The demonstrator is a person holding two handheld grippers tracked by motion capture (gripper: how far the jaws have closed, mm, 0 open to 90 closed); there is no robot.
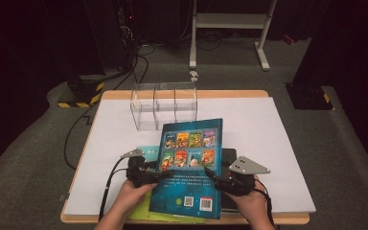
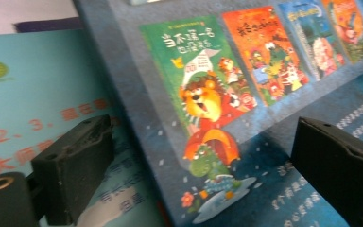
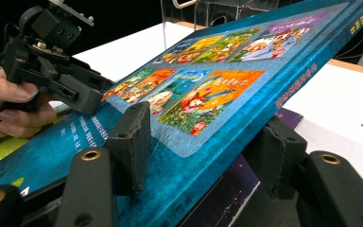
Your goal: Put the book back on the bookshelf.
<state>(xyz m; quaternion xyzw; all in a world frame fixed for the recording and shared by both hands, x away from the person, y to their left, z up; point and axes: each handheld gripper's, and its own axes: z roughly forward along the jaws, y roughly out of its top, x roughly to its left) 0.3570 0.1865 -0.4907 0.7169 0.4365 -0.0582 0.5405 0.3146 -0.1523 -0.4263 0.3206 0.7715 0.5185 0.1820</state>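
Observation:
A blue picture book (image 1: pixel 191 163) (image 3: pixel 208 90) with cartoon panels on its cover is tilted up, its far edge raised toward the clear rack. My right gripper (image 1: pixel 211 176) (image 3: pixel 205 127) straddles its right edge, one pad on the cover and the other under the spine, gripping it. My left gripper (image 1: pixel 160 176) (image 2: pixel 203 156) (image 3: pixel 82 94) straddles the book's (image 2: pixel 208 109) left edge with its jaws wide apart. One jaw lies over the cover and the other hangs over the teal book (image 2: pixel 28 94). Whether the left pads press is unclear.
A clear three-bay acrylic rack (image 1: pixel 165 105) stands at the back of the white table (image 1: pixel 278 143). Under the blue book lie a teal book (image 1: pixel 146 152), a green one (image 1: pixel 143 211) and a dark one (image 1: pixel 229 158) near the front edge.

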